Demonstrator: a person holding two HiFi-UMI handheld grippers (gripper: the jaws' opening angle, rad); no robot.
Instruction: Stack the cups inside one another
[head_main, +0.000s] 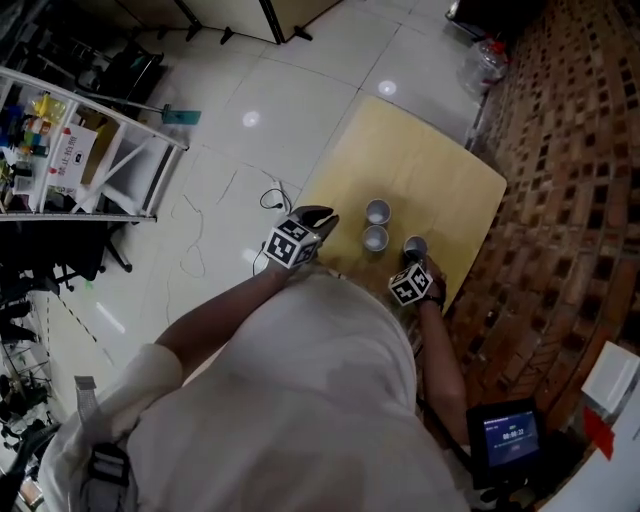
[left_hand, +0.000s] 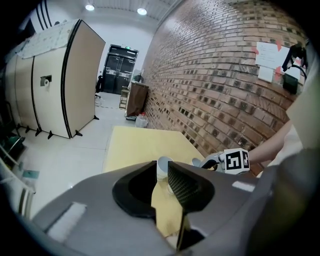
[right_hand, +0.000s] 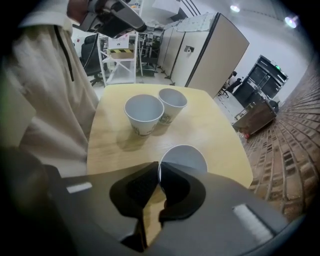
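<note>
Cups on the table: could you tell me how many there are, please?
3: a far cup and a near cup side by side; a third cup apart, its rim in the right gripper.

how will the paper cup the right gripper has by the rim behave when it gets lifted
Probably light: the paper cup looks empty, white inside. Its thin wall, pinched at the rim by the right gripper, may dent or go oval. Held by one side, it will likely hang tilted.

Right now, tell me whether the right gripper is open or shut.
Shut: the right gripper has its jaws pinched together on the rim of the near cup, which stands upright on the table.
</note>
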